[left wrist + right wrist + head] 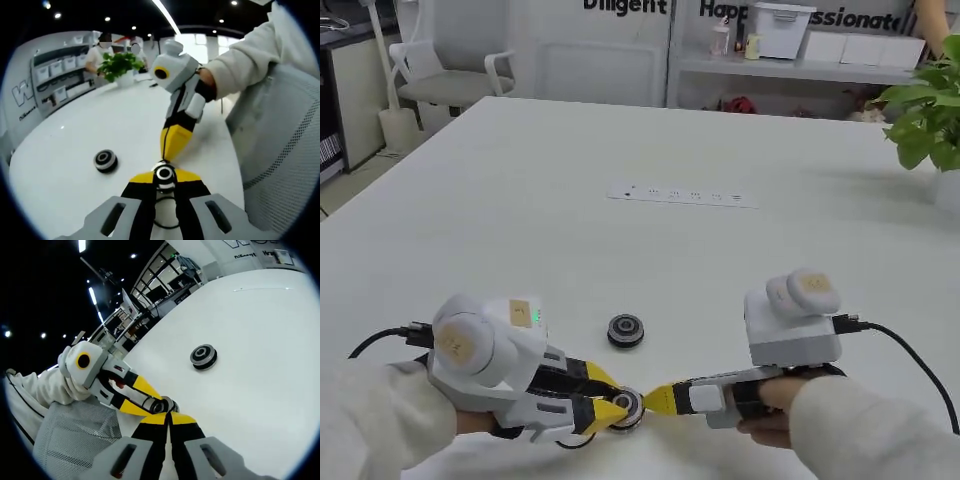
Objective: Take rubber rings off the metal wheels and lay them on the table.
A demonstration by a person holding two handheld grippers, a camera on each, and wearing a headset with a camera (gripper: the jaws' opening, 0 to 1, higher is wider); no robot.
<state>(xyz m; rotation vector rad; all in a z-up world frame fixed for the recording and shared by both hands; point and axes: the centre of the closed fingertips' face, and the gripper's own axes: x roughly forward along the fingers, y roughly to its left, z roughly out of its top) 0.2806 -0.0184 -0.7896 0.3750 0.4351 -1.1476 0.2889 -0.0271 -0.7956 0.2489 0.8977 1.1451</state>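
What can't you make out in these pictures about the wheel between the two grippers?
- Held wheel, head view: the yellow tips of the left gripper and right gripper cover its rim, so it is unclear whether its ring is on or off.
- Right gripper view: the jaws are shut, but the contact is too small to tell whether they pinch rubber.
- Wall lettering: cut off by the head view's top edge.

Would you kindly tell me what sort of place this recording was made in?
Probably an office or lab workspace: a large white table with a power strip, shelves holding white storage boxes, plus an office chair and potted plant.
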